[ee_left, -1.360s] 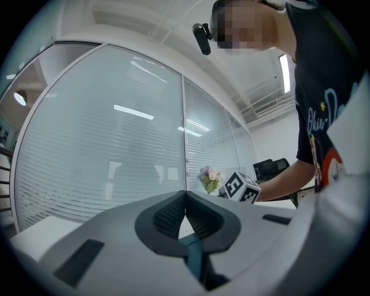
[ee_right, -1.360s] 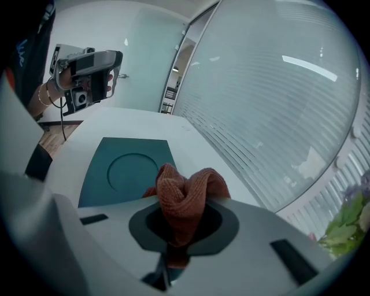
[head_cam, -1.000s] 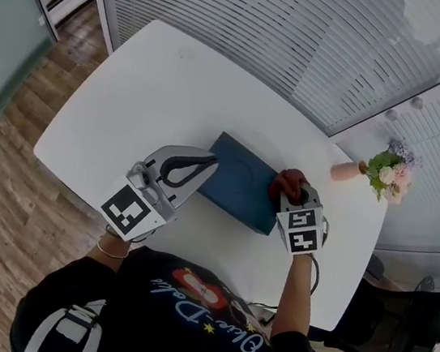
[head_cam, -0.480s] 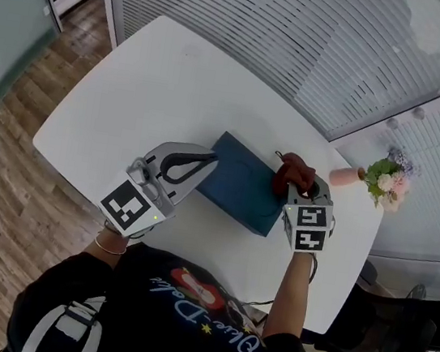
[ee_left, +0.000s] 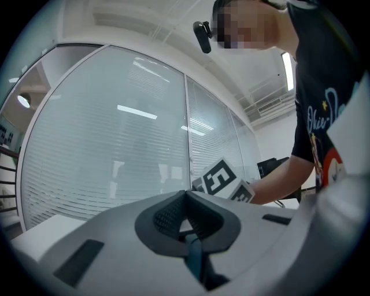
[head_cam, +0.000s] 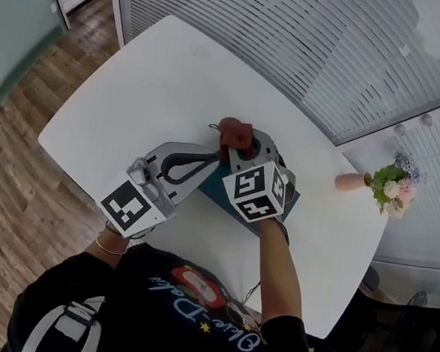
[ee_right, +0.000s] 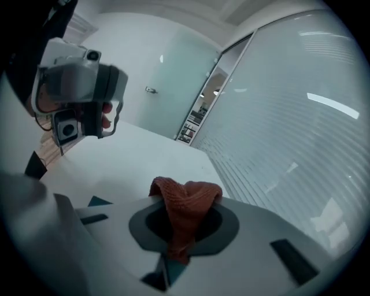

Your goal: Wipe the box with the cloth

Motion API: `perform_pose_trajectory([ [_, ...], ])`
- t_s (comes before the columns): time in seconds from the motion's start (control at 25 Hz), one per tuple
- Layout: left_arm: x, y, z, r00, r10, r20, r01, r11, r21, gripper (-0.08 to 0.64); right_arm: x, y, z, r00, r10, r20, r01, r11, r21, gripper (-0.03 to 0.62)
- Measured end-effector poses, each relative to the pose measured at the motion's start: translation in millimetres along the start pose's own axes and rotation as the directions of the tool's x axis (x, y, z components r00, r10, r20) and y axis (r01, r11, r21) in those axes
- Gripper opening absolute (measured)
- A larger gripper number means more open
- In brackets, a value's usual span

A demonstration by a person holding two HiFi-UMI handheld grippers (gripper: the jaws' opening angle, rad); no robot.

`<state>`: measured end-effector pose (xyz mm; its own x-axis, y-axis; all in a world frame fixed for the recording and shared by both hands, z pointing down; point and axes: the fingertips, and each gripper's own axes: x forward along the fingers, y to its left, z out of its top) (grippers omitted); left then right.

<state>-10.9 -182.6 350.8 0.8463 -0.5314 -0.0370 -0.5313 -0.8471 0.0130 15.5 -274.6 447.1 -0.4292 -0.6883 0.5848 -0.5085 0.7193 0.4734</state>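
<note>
my left gripper [head_cam: 208,161] fingers clamp the box [head_cam: 216,189] edge, steadying it on the bench [head_cam: 152,79]; my right gripper [head_cam: 238,143] fingers pinch the cloth [head_cam: 235,129] tight, for wiping.

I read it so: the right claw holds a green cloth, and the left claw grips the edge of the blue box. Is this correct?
Only the colour is wrong: the cloth is reddish-brown, not green, as the right gripper view shows. The right claw does hold it, and the left claw grips the edge of the blue box.
</note>
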Motion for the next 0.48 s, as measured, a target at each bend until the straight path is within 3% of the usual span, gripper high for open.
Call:
perform_pose_trajectory([
  [0.2, -8, 8, -2, 1.000, 0.026, -0.001, -0.026, 1.000, -0.009, 0.003, 23, 31, -14, 0.992, 0.105, -0.070, -0.105, 0.994, -0.006, 0.026],
  [0.48, -6, 4, 0, 1.000, 0.024, 0.006, -0.024, 1.000, -0.002, 0.003, 14, 35, -27, 0.987, 0.135, -0.083, -0.134, 0.991, 0.011, 0.026],
])
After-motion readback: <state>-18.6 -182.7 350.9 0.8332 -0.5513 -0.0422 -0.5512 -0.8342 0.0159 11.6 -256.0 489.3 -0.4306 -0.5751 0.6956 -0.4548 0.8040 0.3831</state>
